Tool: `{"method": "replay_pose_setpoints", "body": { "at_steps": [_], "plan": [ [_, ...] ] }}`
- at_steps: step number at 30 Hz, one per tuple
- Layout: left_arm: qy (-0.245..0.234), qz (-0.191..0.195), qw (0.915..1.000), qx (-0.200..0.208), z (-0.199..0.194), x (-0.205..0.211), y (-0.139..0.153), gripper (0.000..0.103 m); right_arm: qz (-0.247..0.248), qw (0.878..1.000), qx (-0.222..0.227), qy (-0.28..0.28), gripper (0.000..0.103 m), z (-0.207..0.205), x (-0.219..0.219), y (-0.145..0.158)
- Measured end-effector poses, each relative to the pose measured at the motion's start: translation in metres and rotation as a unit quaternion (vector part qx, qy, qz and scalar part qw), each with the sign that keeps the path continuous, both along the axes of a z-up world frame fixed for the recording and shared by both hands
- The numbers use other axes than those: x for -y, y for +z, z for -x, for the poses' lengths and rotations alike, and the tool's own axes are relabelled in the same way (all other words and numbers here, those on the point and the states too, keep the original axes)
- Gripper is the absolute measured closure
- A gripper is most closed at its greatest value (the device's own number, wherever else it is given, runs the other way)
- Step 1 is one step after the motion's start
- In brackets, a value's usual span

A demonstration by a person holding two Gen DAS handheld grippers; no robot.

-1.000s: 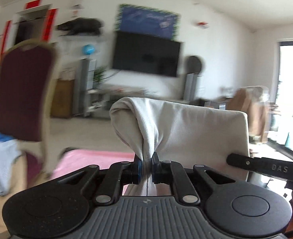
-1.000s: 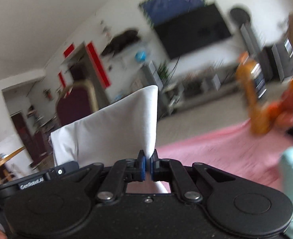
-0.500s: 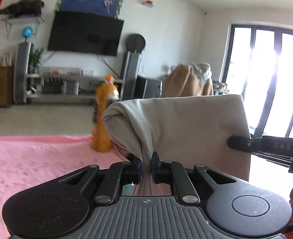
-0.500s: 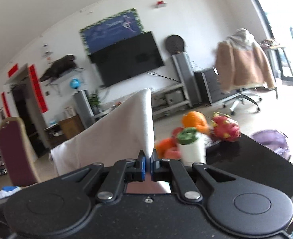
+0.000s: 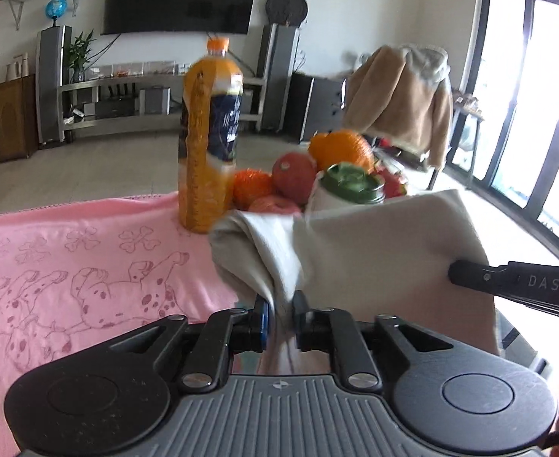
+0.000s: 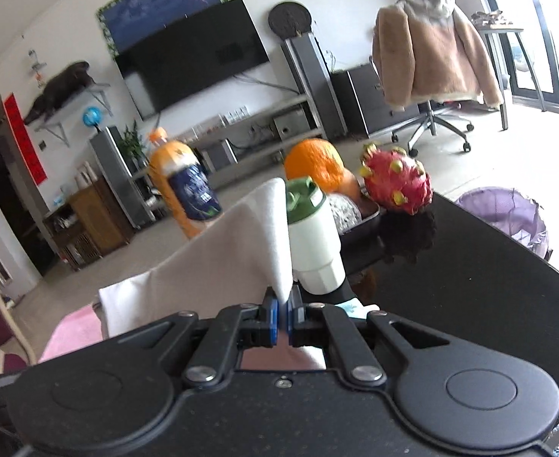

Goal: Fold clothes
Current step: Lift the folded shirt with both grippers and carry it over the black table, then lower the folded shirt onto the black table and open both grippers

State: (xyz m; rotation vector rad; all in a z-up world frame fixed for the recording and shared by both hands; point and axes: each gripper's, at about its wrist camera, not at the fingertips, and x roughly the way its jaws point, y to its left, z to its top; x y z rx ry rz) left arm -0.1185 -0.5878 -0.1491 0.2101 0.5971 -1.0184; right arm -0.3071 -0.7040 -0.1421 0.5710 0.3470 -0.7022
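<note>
Between the two tongs hangs the cloth (image 5: 386,251), a pale grey-white garment stretched as a flat panel in the air above the near edge of the surface (image 6: 469,274). The left tongs (image 5: 279,316) have a bunched corner of it between their jaws; those jaws have just been opening, a narrow gap now shows around the fabric, and motion blur makes it hard to say whether the pads press it at all. The right tongs (image 6: 284,314) are closed tight on the opposite corner, a crisp fold rising straight from the pinch. The cloth's long axis runs from one hand to the other, roughly level, with its free body drooping below toward the person. Ahead of it stand a juice bottle (image 5: 209,129), a green-lidded jar (image 6: 313,240) and fruit (image 6: 395,181), close behind the panel. On the left lies a pink towel (image 5: 70,259). Laying the cloth down likely means lowering it short of the bottle and jar, both hands equally near.
</note>
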Motion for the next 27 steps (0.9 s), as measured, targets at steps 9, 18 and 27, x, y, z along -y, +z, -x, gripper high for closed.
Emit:
{"method": "replay_pose_setpoints", "body": {
  "at_steps": [9,18,27],
  "plan": [
    [0.061,-0.062,0.9961,-0.017,-0.047,-0.016,-0.021,0.070,-0.072,0.996,-0.021,-0.054,0.061,0.009,0.017,-0.020],
    [-0.050,-0.052,0.9966,-0.040,0.000,-0.037,-0.017,0.074,-0.136,0.988,0.010,-0.069,0.064,0.037,-0.015,-0.024],
    [-0.028,-0.174,0.9842,-0.015,0.008,-0.033,-0.068,0.066,-0.141,0.969,-0.201,0.019,0.073,-0.003,-0.018,-0.048]
  ]
}}
